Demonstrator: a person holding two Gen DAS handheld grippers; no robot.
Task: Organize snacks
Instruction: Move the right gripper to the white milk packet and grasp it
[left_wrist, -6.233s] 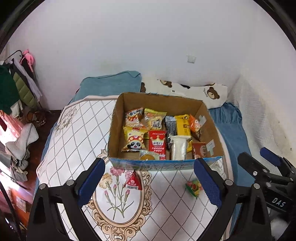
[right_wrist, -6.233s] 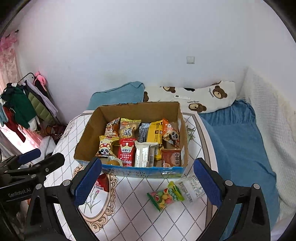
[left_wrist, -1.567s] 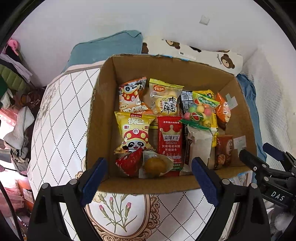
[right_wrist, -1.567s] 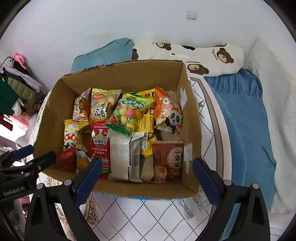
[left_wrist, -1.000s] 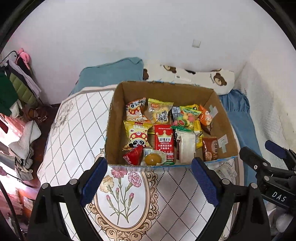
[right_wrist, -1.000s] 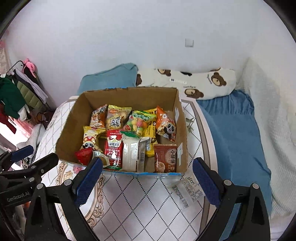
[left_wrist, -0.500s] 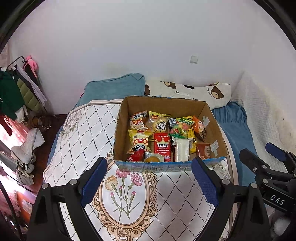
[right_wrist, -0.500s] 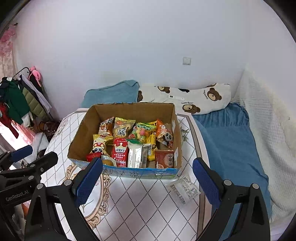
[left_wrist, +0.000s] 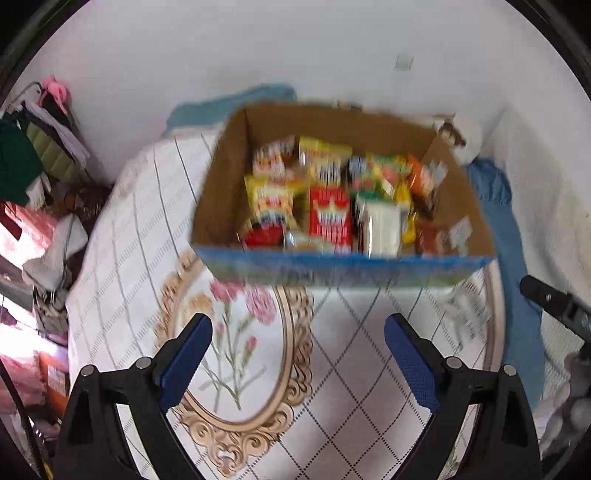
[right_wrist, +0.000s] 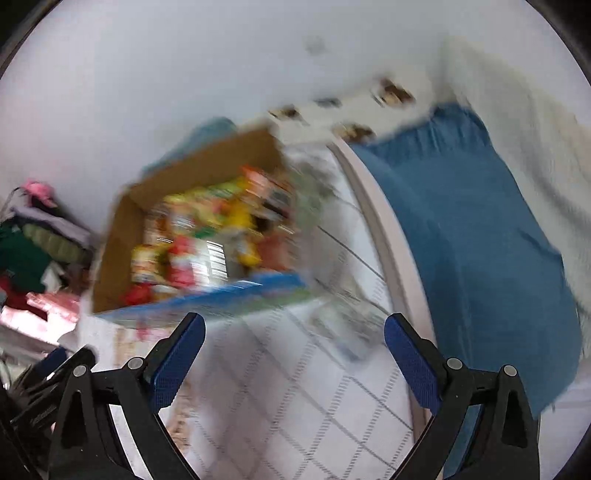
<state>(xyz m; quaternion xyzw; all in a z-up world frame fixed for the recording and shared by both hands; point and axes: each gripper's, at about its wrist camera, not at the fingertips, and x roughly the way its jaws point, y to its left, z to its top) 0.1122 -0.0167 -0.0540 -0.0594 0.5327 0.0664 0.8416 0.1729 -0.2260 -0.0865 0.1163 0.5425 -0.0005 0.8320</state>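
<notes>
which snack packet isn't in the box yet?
The clear white-labelled packet on the tablecloth, just past the box's front right corner. All the other packets sit inside the box.

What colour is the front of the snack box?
Blue front edge on the cardboard box, clearest in the left wrist view.

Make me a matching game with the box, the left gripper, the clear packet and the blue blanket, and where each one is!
Things:
1. box
2. left gripper
3. clear packet
4. blue blanket

Places or states:
A. lying on the table, outside the box, by its right corner
B. open, holding nothing
C. on the bed beside the table
D. full of snack packs

Pairs: 1-D, 2-B, 3-A, 4-C
</notes>
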